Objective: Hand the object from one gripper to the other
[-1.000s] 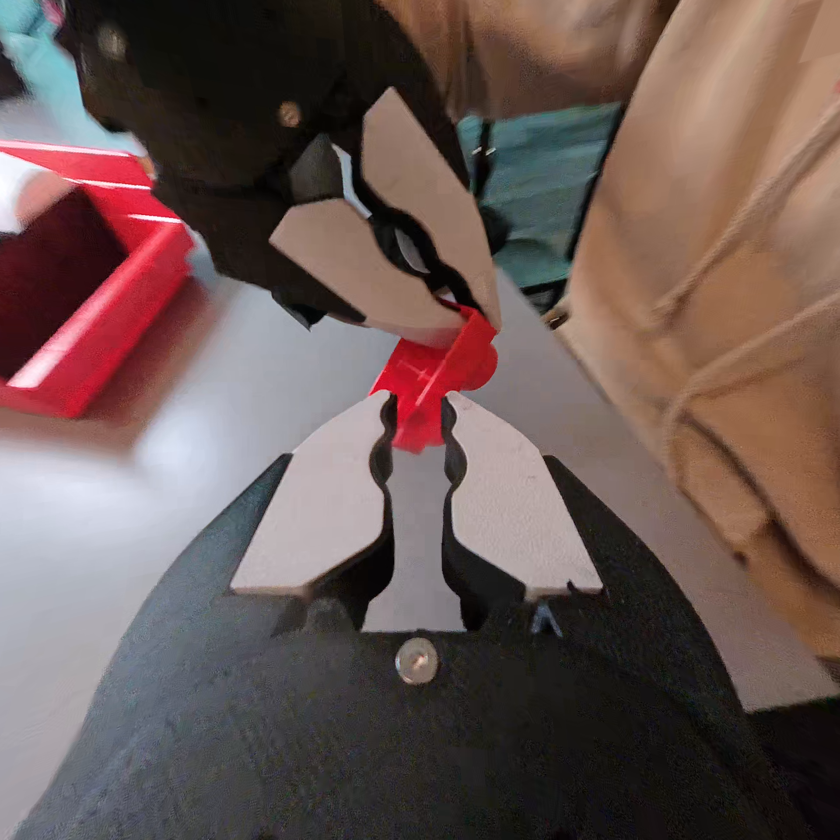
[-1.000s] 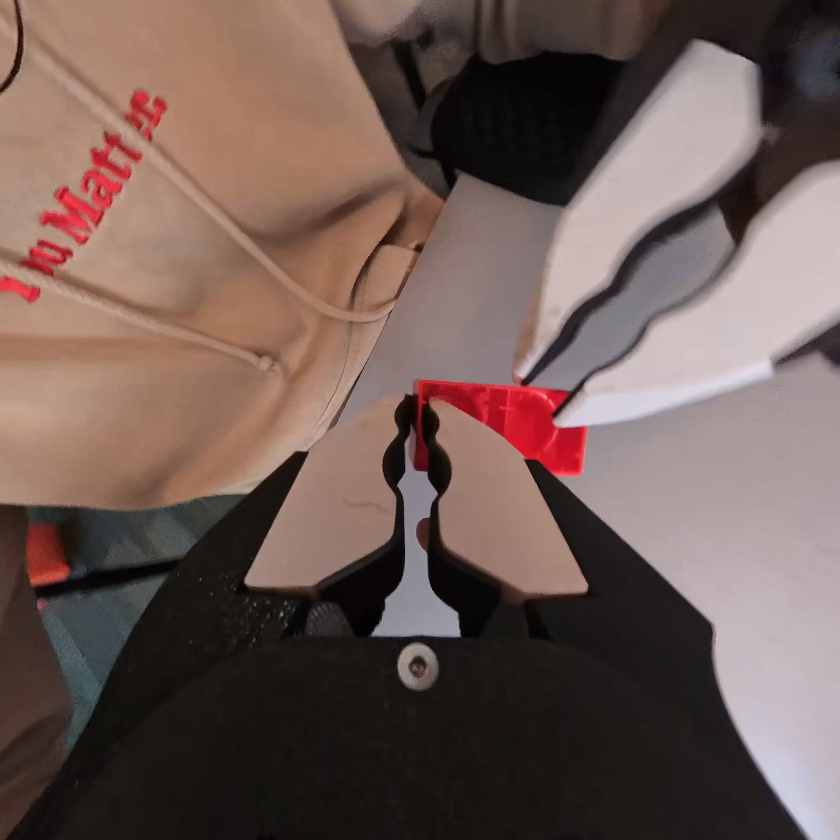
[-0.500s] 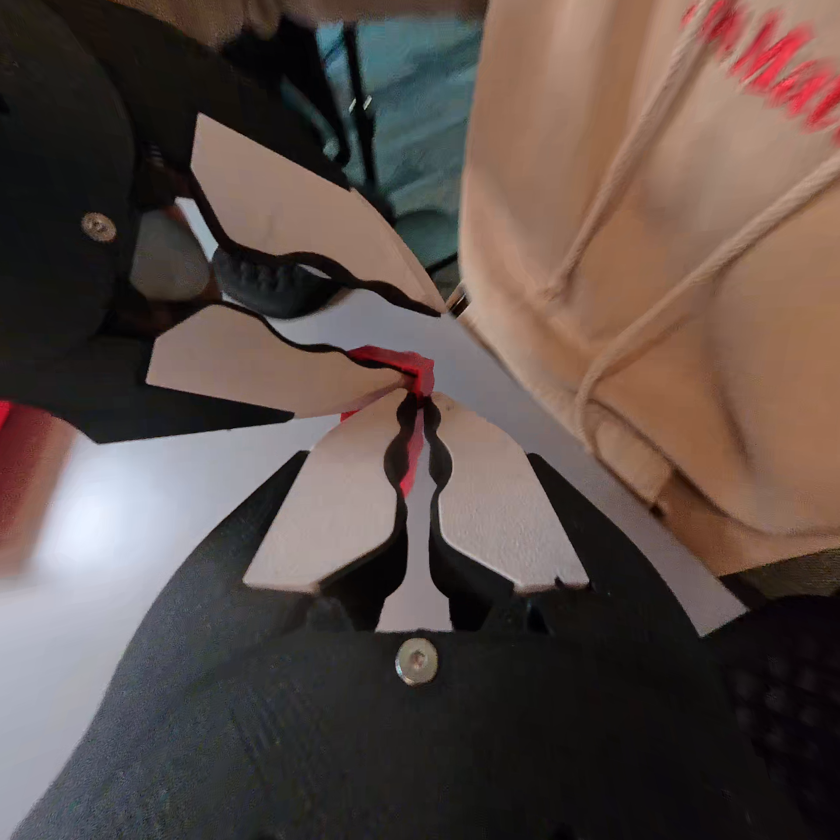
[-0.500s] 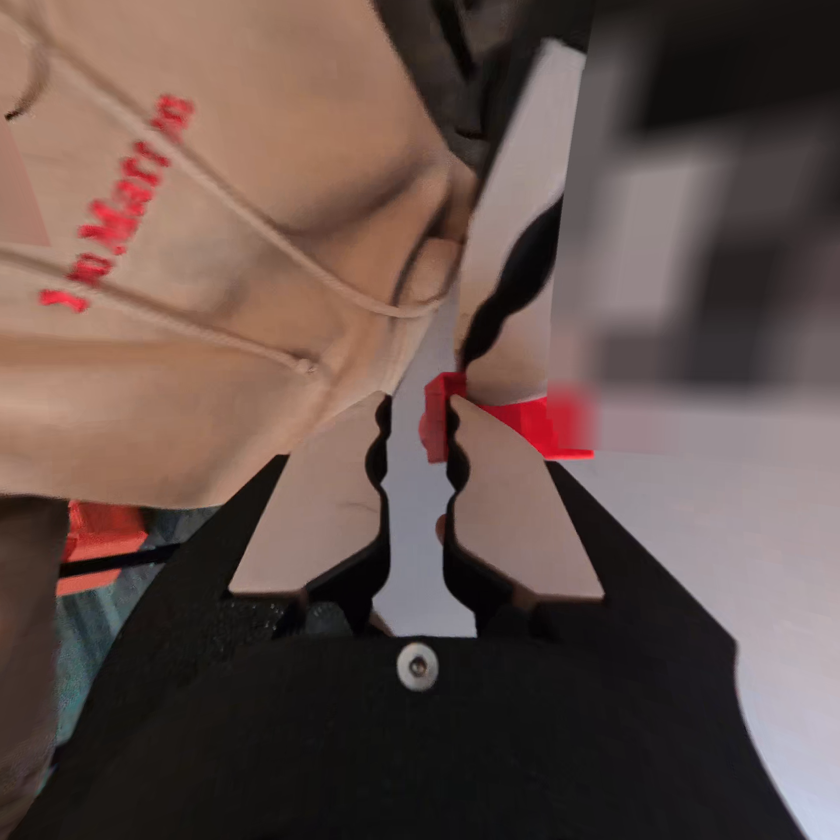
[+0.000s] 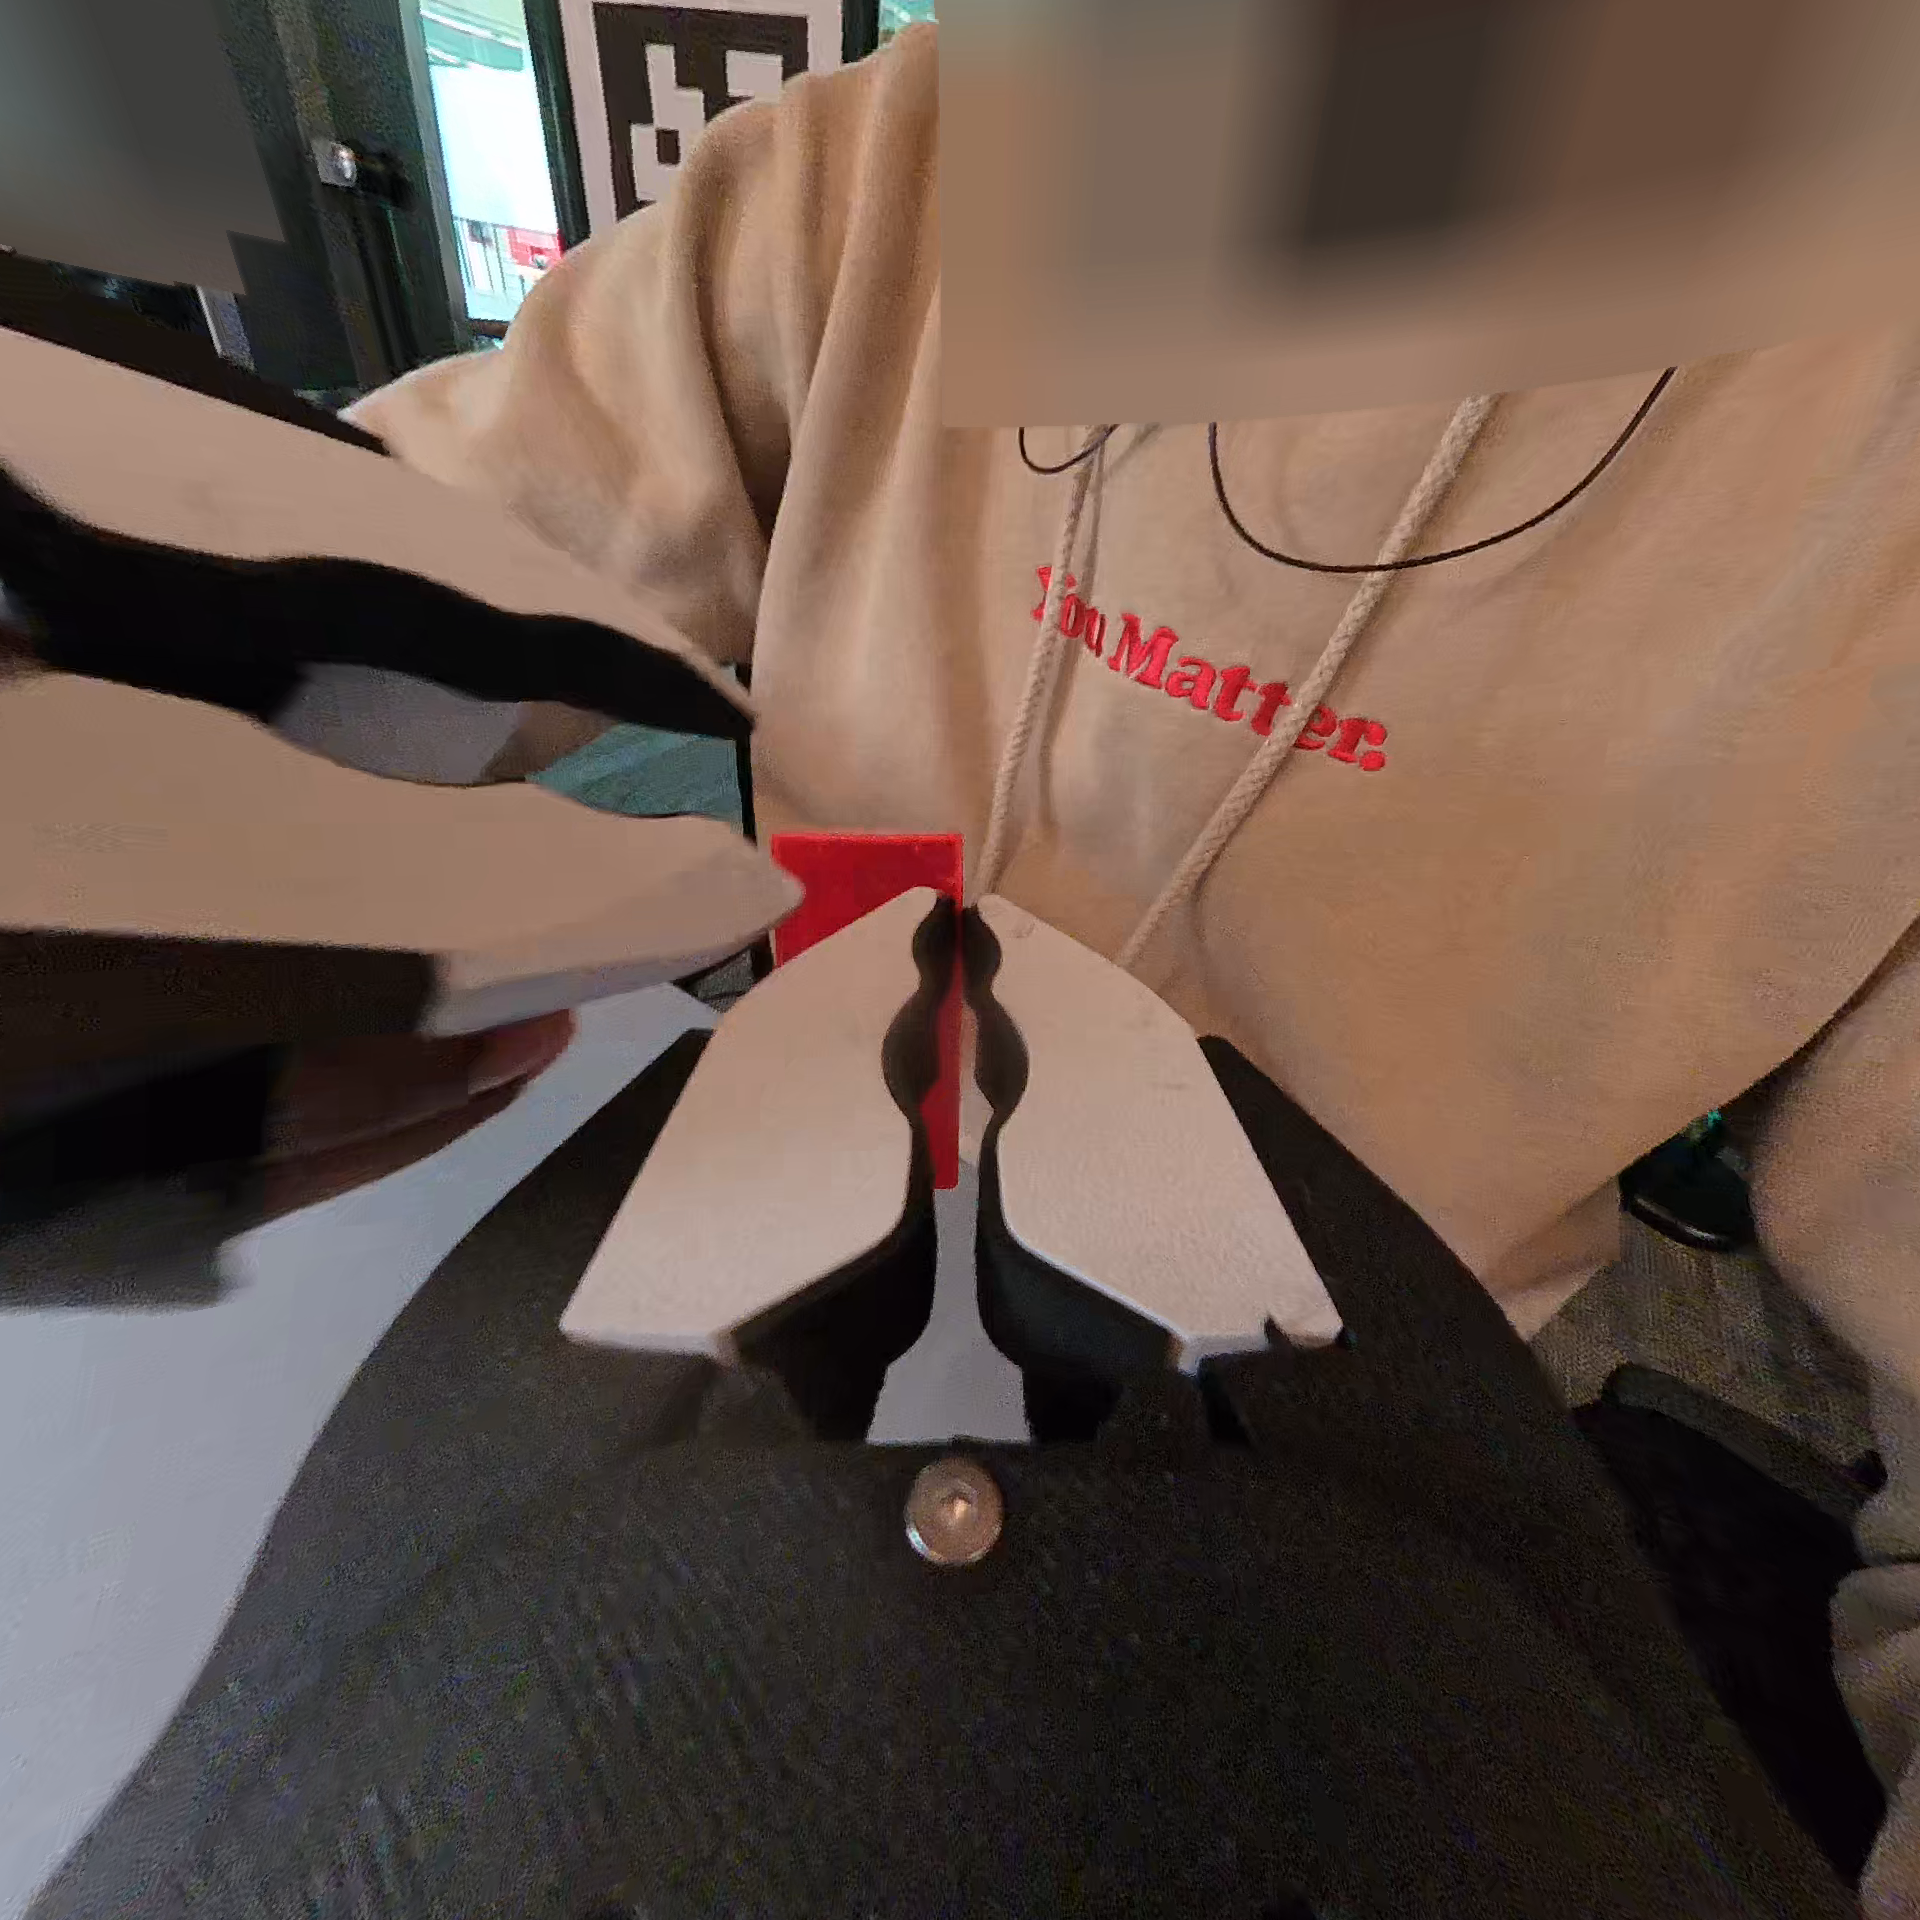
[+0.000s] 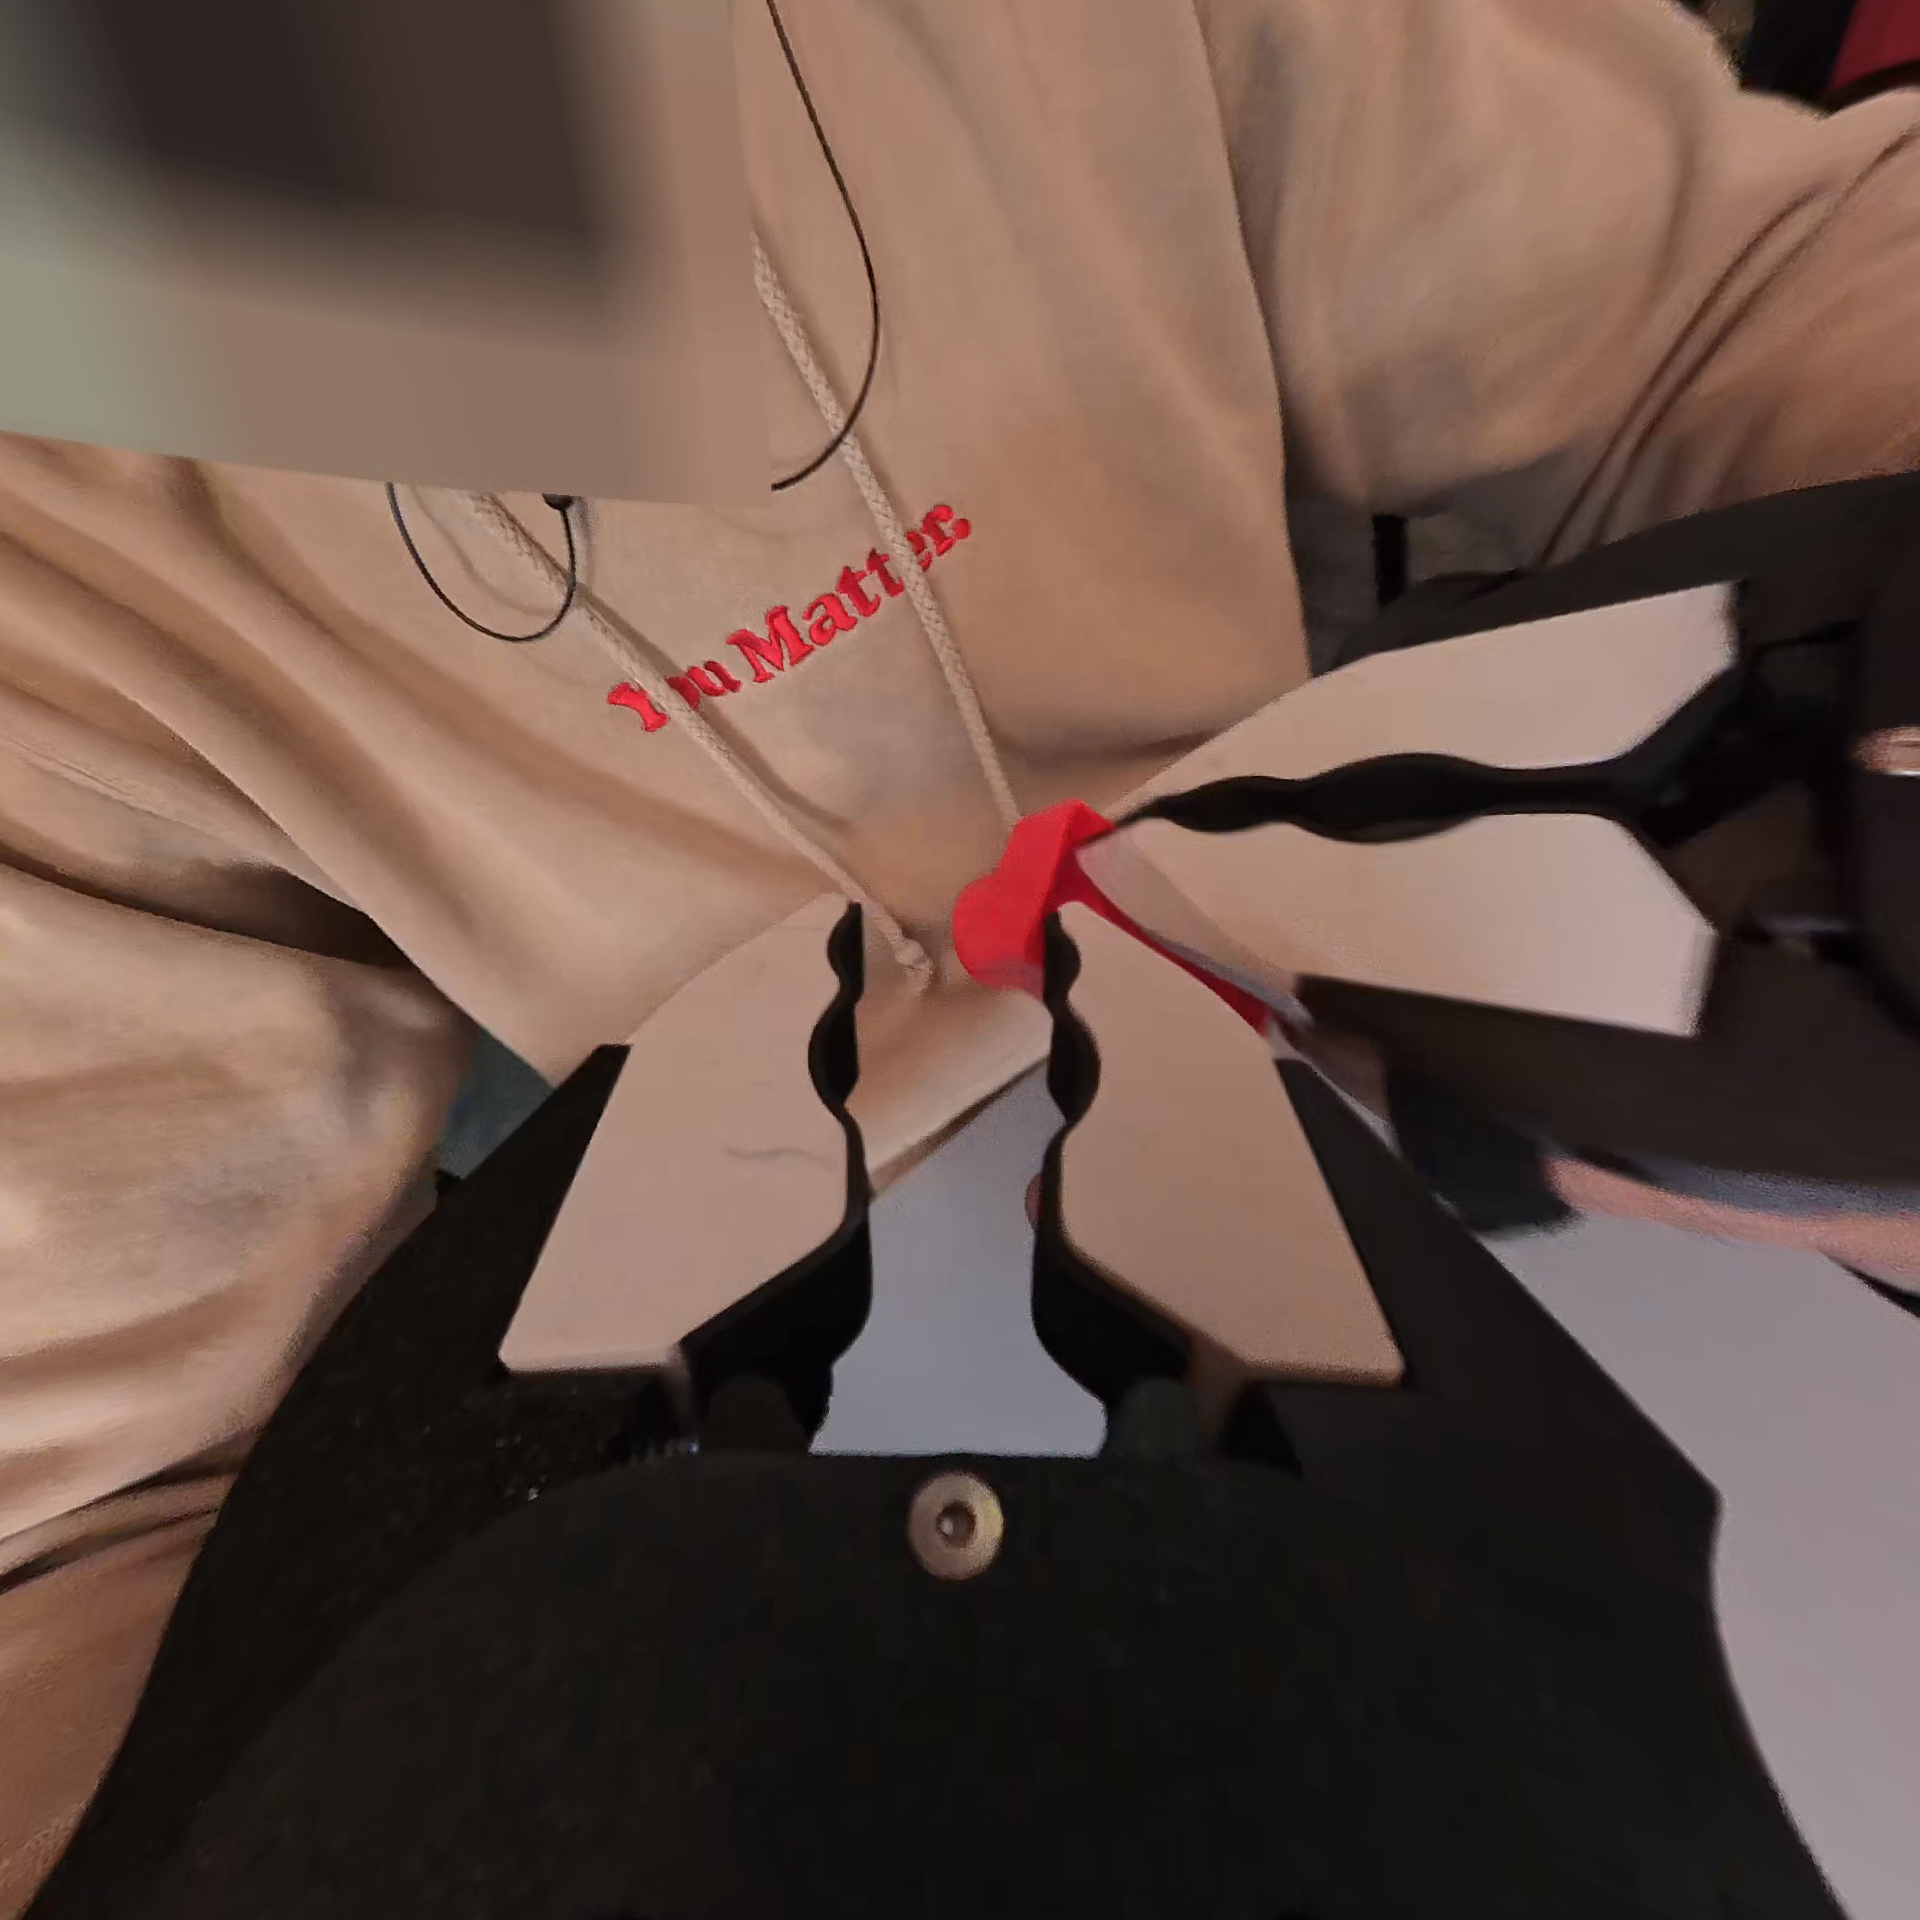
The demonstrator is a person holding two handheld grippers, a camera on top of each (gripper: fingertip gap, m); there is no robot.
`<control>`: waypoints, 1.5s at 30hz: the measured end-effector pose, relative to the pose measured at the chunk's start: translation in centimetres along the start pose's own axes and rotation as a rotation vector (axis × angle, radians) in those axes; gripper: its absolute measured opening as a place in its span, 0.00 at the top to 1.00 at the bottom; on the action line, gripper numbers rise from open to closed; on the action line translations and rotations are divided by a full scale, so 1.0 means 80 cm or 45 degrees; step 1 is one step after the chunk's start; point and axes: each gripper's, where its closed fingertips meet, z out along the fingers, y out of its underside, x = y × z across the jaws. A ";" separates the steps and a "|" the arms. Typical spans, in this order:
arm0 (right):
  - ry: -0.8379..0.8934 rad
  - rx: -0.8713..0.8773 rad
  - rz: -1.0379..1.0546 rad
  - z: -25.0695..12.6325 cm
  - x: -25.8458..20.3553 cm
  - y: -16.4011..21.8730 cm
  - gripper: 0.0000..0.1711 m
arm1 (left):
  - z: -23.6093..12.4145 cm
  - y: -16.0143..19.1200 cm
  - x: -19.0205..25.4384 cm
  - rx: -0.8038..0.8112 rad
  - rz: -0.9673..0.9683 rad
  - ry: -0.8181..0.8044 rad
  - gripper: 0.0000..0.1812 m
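The red plastic piece (image 5: 873, 883) is flat and stands on edge, clamped between the fingers of my left gripper (image 5: 956, 906), which is shut on it. In the right wrist view the red piece (image 6: 1023, 894) sticks out from the tips of the left gripper (image 6: 1112, 826), which reaches in from the right. My right gripper (image 6: 951, 920) is open and empty; the piece sits just beside its right fingertip, outside the gap. In the left wrist view the right gripper (image 5: 774, 805) comes in from the left with its jaws spread, its lower finger (image 5: 416, 862) next to the piece.
A person in a beige hoodie (image 5: 1351, 935) fills the background close behind both grippers, also in the right wrist view (image 6: 520, 831). The white table (image 5: 156, 1455) lies below, and shows again in the right wrist view (image 6: 1662, 1507). A hand (image 6: 1714, 1216) holds the left gripper. There is about 4 cm between the tips of the two grippers.
The left gripper closed on the red piece and the right gripper opened and let it go. Both grippers tilted up from the table toward the person's chest.
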 end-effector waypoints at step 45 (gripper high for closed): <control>1.624 -0.168 0.019 -0.146 0.106 0.057 0.80 | -0.157 -0.017 -0.100 0.025 0.020 -1.366 0.75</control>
